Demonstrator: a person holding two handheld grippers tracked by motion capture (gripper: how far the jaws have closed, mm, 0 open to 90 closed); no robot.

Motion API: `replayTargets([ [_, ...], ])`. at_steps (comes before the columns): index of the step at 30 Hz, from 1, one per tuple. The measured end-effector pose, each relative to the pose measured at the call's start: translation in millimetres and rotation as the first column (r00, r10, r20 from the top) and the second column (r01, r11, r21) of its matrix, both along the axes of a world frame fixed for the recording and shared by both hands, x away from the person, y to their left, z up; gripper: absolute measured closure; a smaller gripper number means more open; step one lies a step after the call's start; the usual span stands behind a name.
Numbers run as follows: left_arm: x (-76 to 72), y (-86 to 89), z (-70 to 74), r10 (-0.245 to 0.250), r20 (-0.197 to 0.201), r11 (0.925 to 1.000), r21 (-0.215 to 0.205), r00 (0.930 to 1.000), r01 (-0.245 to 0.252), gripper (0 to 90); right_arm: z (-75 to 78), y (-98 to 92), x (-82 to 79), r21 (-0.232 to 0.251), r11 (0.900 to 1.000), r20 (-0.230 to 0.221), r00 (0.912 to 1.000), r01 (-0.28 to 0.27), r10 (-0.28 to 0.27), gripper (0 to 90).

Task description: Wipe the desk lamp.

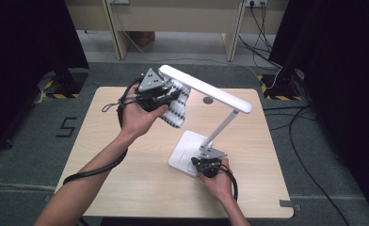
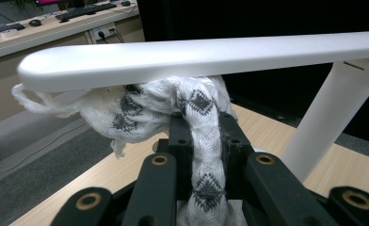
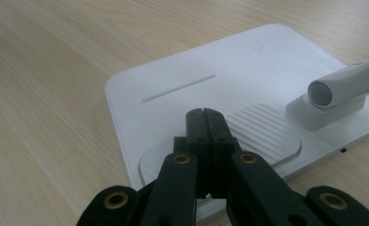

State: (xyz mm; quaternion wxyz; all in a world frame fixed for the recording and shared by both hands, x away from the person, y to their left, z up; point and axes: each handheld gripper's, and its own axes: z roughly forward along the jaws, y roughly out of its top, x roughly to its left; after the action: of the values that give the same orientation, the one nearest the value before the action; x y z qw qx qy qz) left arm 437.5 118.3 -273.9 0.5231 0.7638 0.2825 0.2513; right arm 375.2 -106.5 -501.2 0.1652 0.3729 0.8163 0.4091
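We had the soft, limp cloth [image 1: 178, 107] pinched mid-fold in our left hand-held gripper [image 1: 160, 97] at the lamp [image 1: 206, 89] head's eleven o'clock end, while our closed, empty right hand-held gripper [image 1: 206, 165] pinned the lamp's base.

A white lamp [image 1: 206, 89], a white cloth [image 2: 192, 113] with black diamond pattern, black jaws.

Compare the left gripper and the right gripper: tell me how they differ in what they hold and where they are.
The left gripper is shut on a white patterned cloth; the right gripper is shut with nothing between its jaws. The left gripper is raised at the lamp head, the cloth against its underside; the right gripper sits low, its tips over the lamp base. Both are black, hand-held, and work on the same white desk lamp.
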Motion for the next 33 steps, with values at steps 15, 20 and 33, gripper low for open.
replayTargets([
  [15,-2.8,-15.8,-1.1,-0.036,0.002,0.9994,0.005,0.9994,0.036,78.3,-0.1,-0.2,0.4,0.001,1.000,-0.001,1.0000,0.000,0.000,90.0],
  [20,-3.7,-19.5,-1.7,-0.043,0.003,0.9991,0.006,0.9991,0.043,78.3,0.0,-0.2,0.4,0.000,1.000,0.000,1.0000,0.001,-0.001,90.0],
  [33,-6.2,-30.1,-1.7,-0.061,0.000,0.9981,0.006,0.9982,0.061,78.3,-0.1,-0.2,0.8,-0.002,1.000,0.001,1.0000,0.003,-0.003,90.0],
])
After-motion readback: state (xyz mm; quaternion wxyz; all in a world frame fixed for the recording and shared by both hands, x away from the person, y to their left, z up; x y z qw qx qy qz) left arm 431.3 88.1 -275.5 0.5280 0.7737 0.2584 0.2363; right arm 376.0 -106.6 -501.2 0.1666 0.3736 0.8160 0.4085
